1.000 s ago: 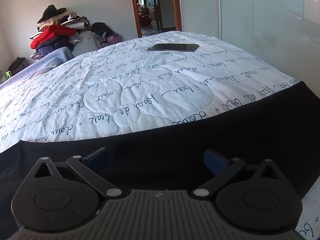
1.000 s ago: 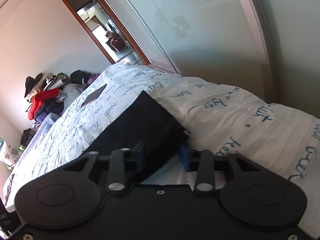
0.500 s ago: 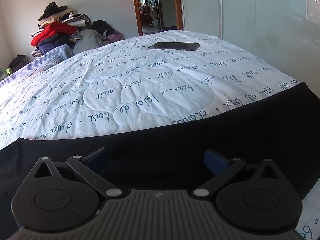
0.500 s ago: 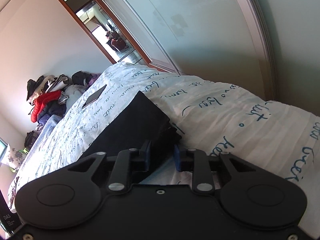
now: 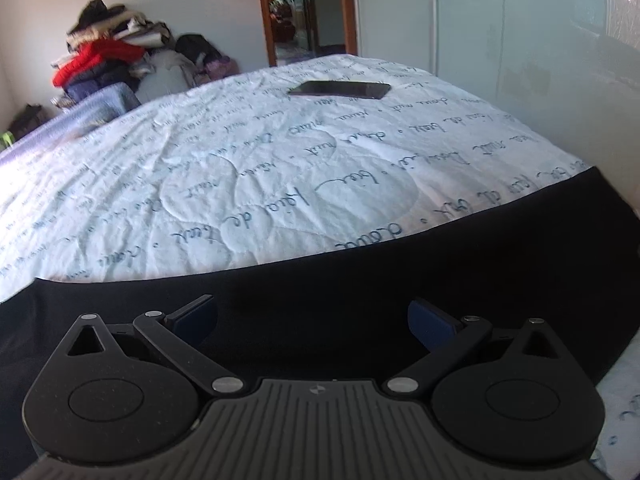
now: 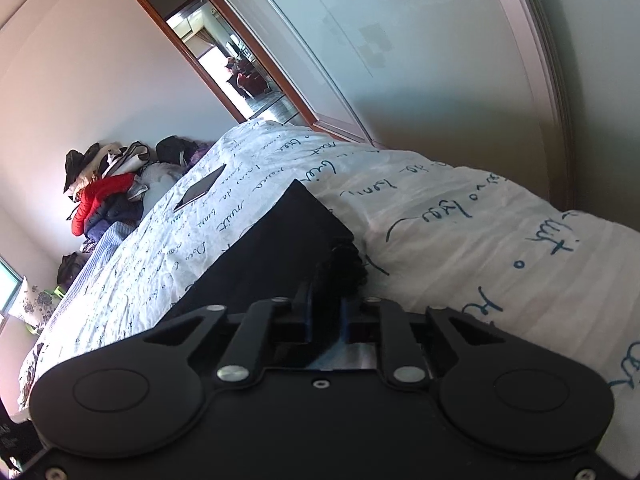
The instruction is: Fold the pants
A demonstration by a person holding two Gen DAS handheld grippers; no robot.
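Observation:
Black pants (image 5: 440, 264) lie in a long flat band across the near edge of a bed with a white quilt (image 5: 248, 176) printed with blue script. My left gripper (image 5: 312, 320) is open and hovers over the middle of the band, its blue pads spread wide. In the right wrist view the pants (image 6: 280, 248) end at a bunched edge. My right gripper (image 6: 326, 316) is shut on that edge of the pants, pinching the black fabric between its pads.
A dark phone (image 5: 340, 89) lies flat on the far part of the bed. A pile of clothes (image 5: 104, 60) with a red jacket is stacked against the far wall. A white wardrobe wall (image 5: 520, 40) runs along the bed's right side. An open doorway (image 5: 308, 8) is beyond.
My right gripper has closed from open onto the bunched end of the pants. My left gripper stays open over the pants, and its view has shifted slightly.

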